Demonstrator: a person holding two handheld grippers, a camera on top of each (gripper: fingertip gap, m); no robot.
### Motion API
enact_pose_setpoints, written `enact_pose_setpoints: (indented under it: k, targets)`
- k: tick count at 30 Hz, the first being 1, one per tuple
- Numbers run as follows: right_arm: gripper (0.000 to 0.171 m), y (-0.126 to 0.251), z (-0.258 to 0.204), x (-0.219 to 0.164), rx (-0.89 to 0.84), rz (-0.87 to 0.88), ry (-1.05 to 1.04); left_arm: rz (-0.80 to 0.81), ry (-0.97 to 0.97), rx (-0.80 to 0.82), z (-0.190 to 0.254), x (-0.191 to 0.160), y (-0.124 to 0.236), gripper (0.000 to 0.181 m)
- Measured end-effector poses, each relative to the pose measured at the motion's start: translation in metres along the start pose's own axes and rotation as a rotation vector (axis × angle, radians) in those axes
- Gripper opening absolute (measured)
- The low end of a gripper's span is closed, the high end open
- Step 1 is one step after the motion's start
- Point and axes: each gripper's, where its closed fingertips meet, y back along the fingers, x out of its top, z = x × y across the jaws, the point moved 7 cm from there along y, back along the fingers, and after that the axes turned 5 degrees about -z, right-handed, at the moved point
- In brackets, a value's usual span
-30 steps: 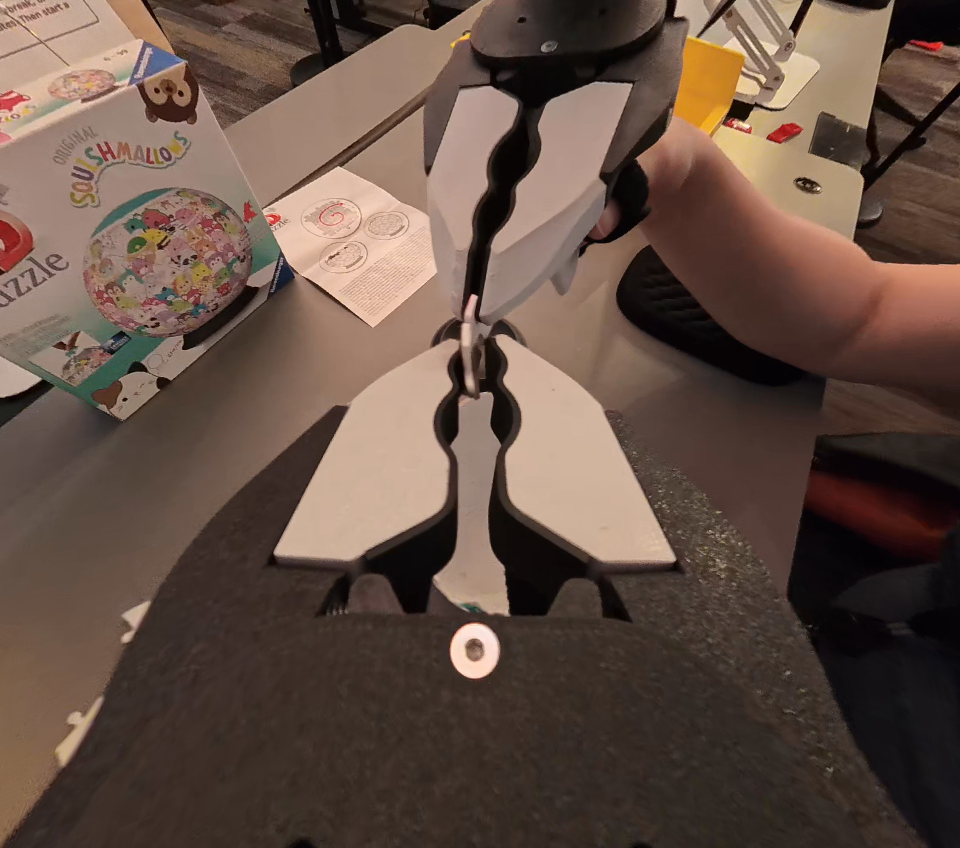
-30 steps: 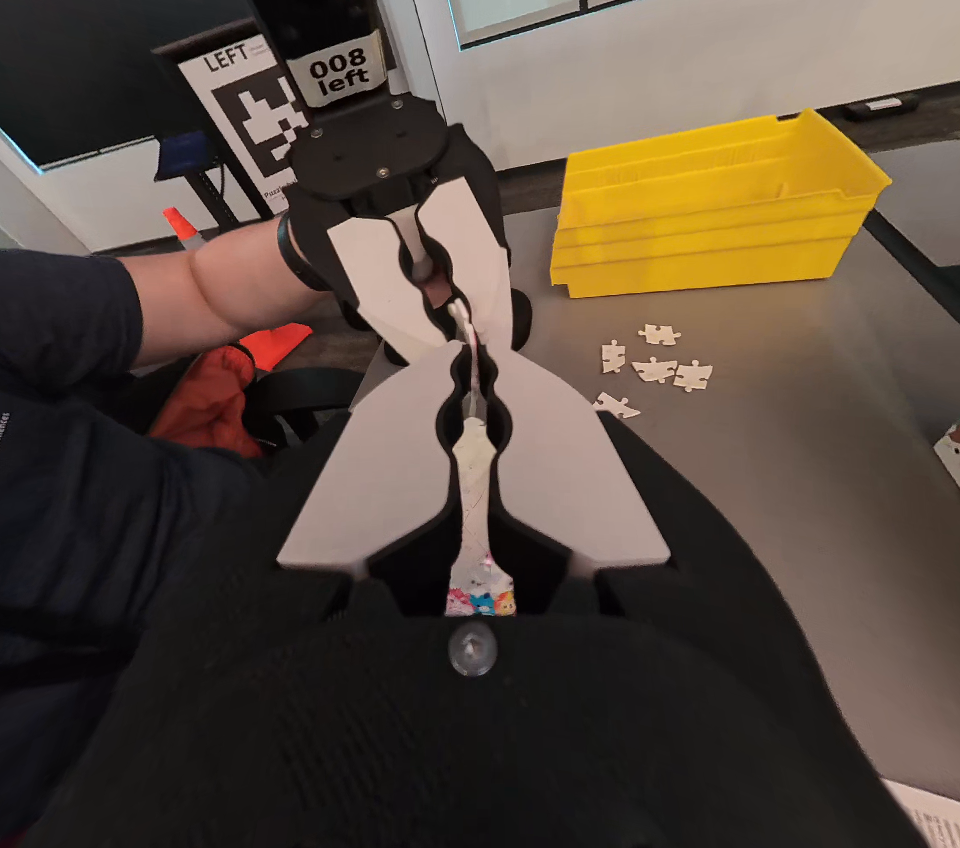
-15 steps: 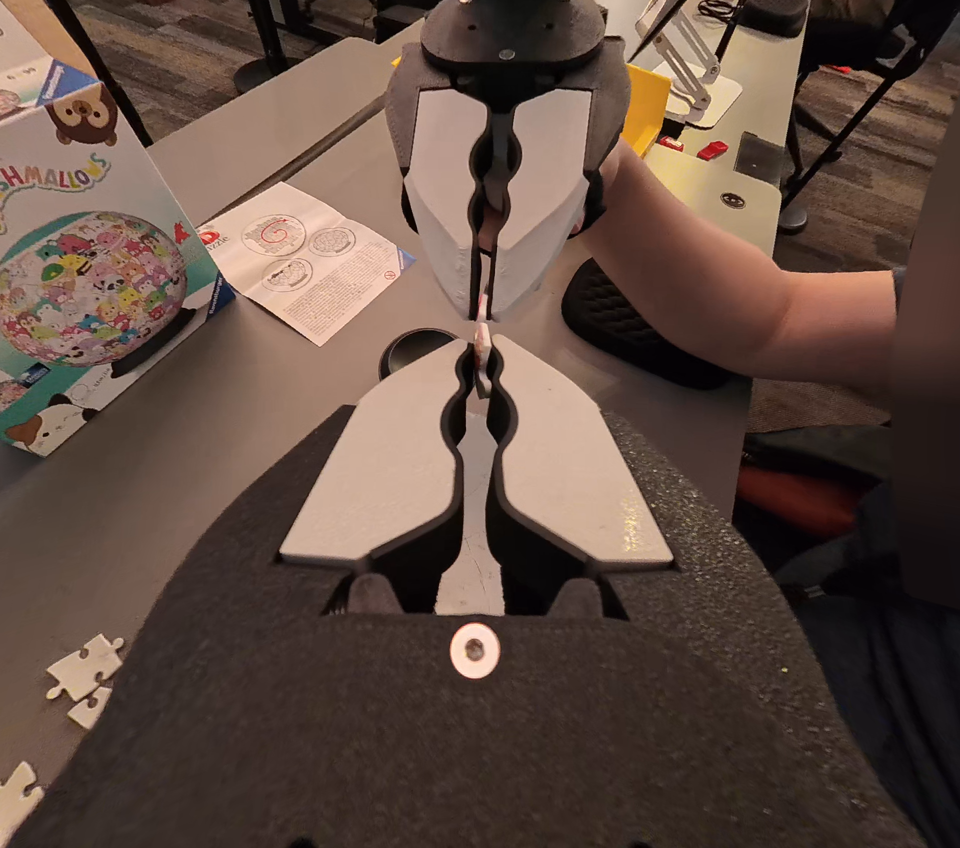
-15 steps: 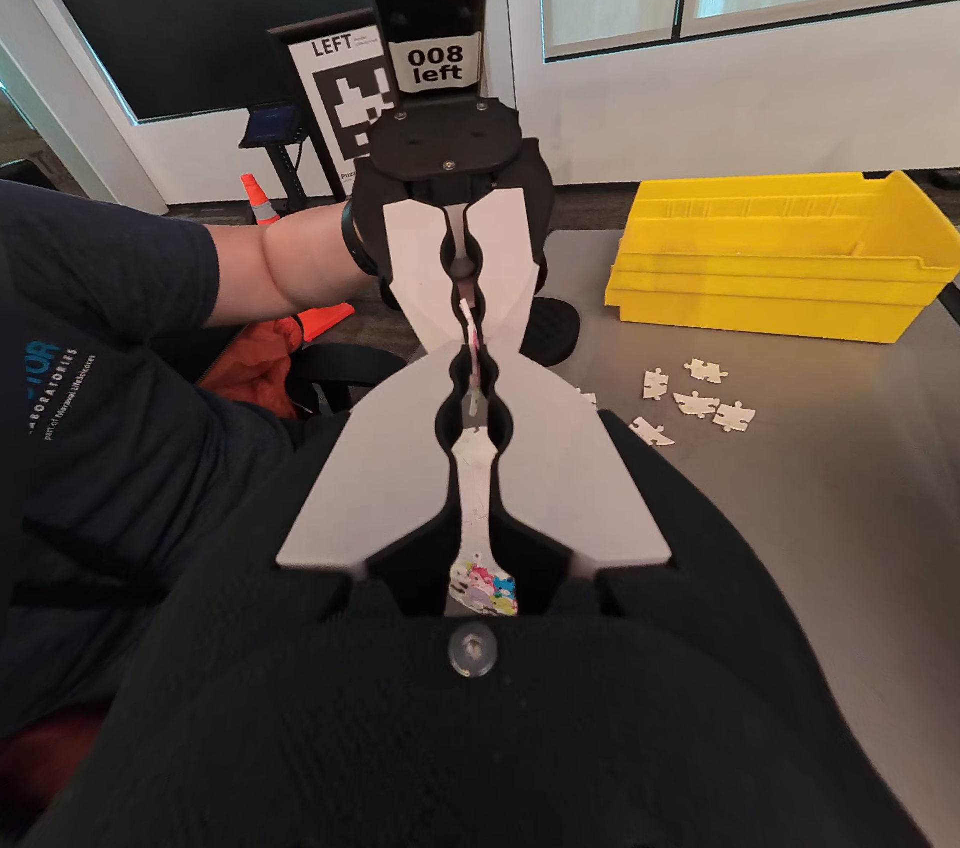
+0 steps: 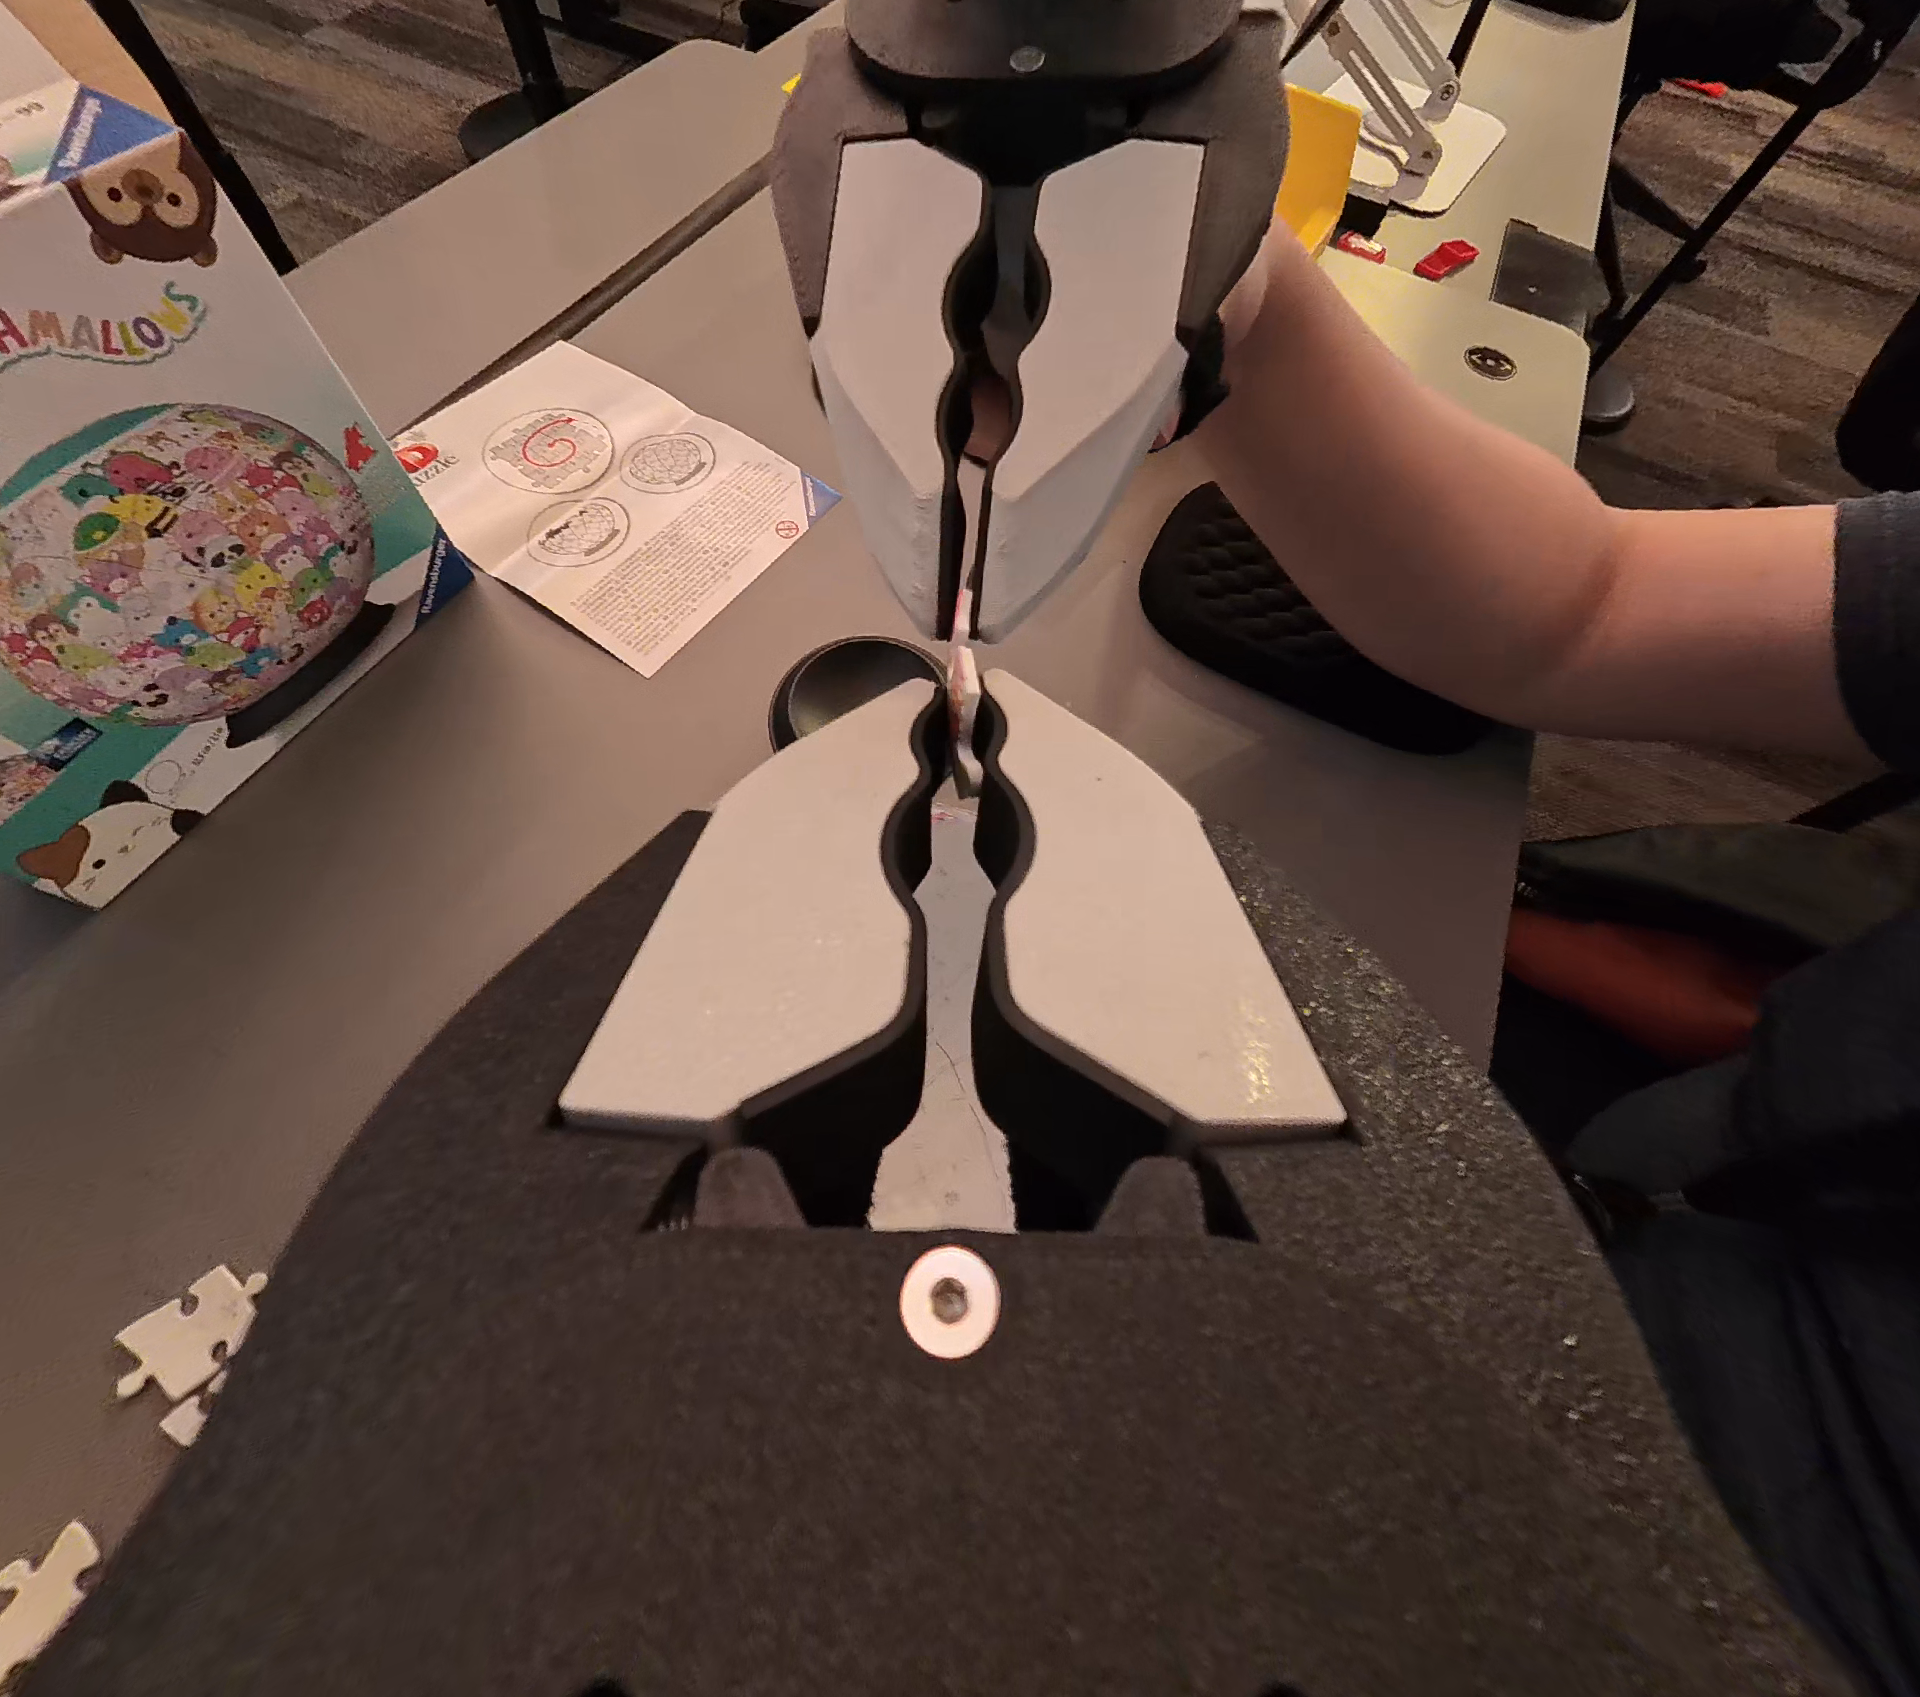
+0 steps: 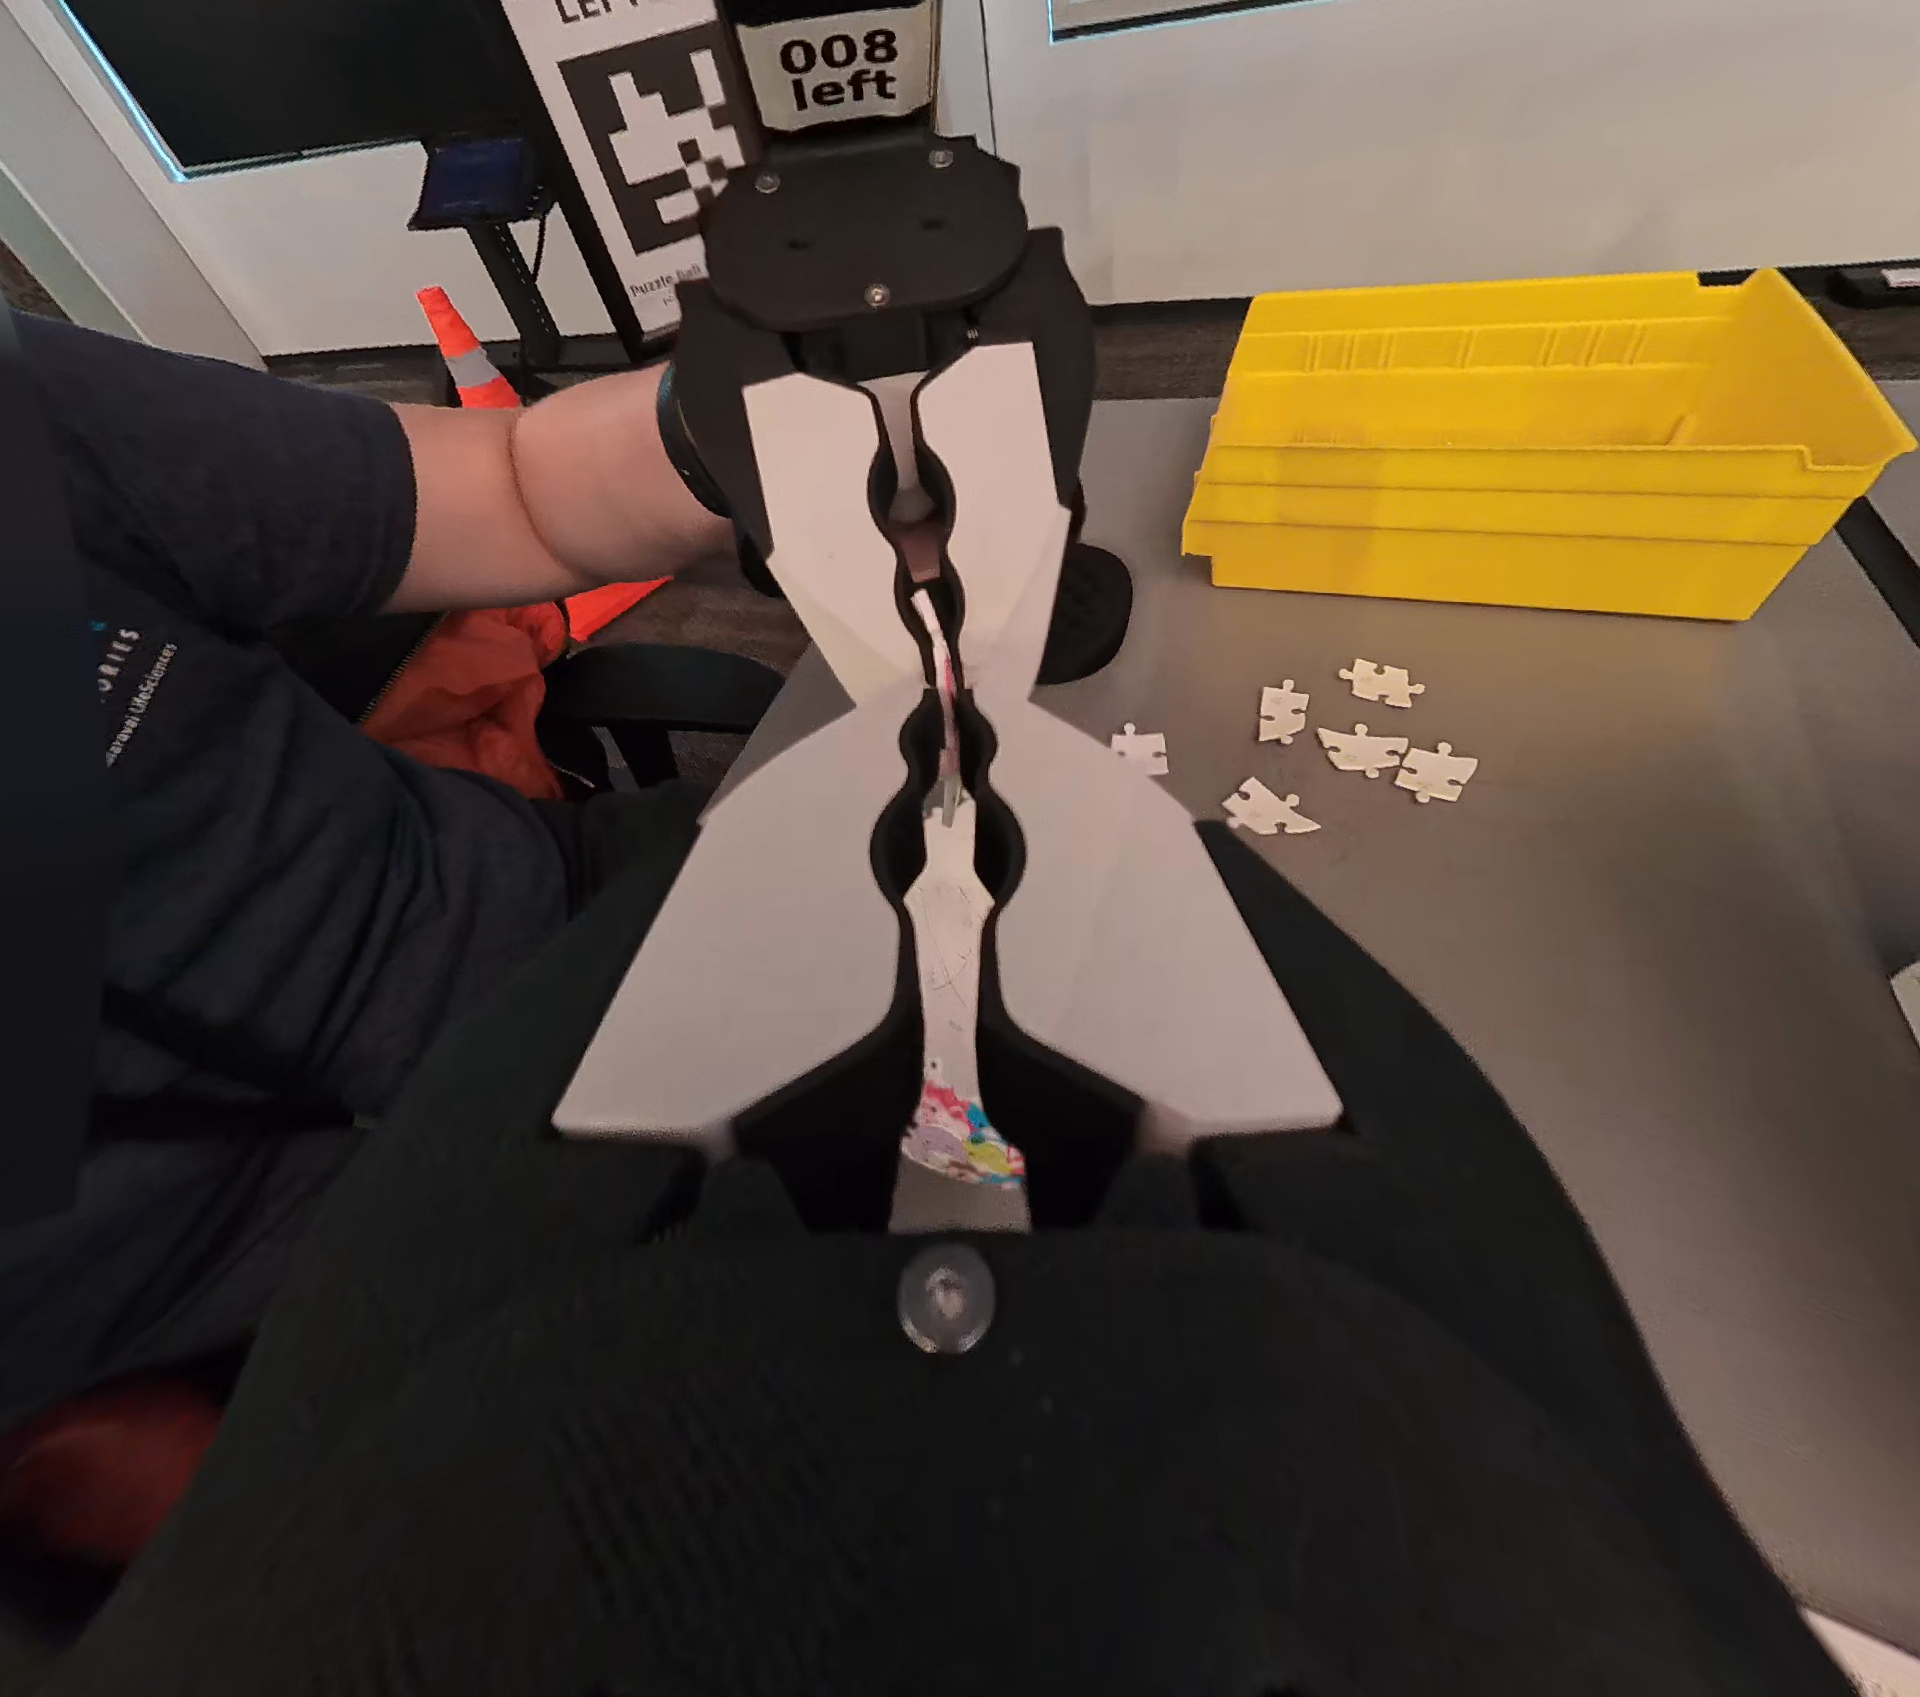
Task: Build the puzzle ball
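My left gripper point(image 5: 961, 707) is shut on a puzzle piece point(image 5: 966, 717) held edge-on at its tips. My right gripper point(image 5: 966, 624) faces it tip to tip, shut on a second puzzle piece point(image 5: 968, 603). The two pieces touch edge to edge above the grey table point(image 5: 468, 816). In the right wrist view my right gripper point(image 6: 948, 717) holds its piece point(image 6: 952, 774) against the left gripper point(image 6: 938, 676) and the left's piece point(image 6: 938, 650). A colourful bit of puzzle point(image 6: 961, 1138) shows below, through the gap between my right fingers.
The puzzle box point(image 5: 177, 525) and an instruction sheet point(image 5: 613, 494) lie at the left, with a black round stand point(image 5: 852, 691) under the grippers. Loose pieces point(image 6: 1361, 743) lie near stacked yellow bins point(image 6: 1538, 484). More loose pieces point(image 5: 187, 1335) lie at the left front. My left and right fingertips are right by each other.
Both grippers have stayed shut and tip to tip. They have turned from a slanted meeting to face each other straight on, and the pieces now meet edge to edge.
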Motion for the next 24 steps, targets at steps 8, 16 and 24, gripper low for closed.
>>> enact_pose_setpoints:
  k: [8,16,24]
  targets:
    - [0.003,-0.001,0.006,-0.004,-0.046,-0.042,-0.070,0.005,-0.071,0.028,-0.005,-0.005,-0.005,0.007]
    - [0.003,-0.011,0.012,-0.008,-0.077,-0.080,-0.122,0.069,-0.071,0.012,-0.014,-0.021,-0.003,0.007]
    - [0.003,-0.026,0.021,-0.016,-0.140,-0.134,-0.164,0.078,-0.005,-0.070,-0.032,-0.041,0.001,0.006]
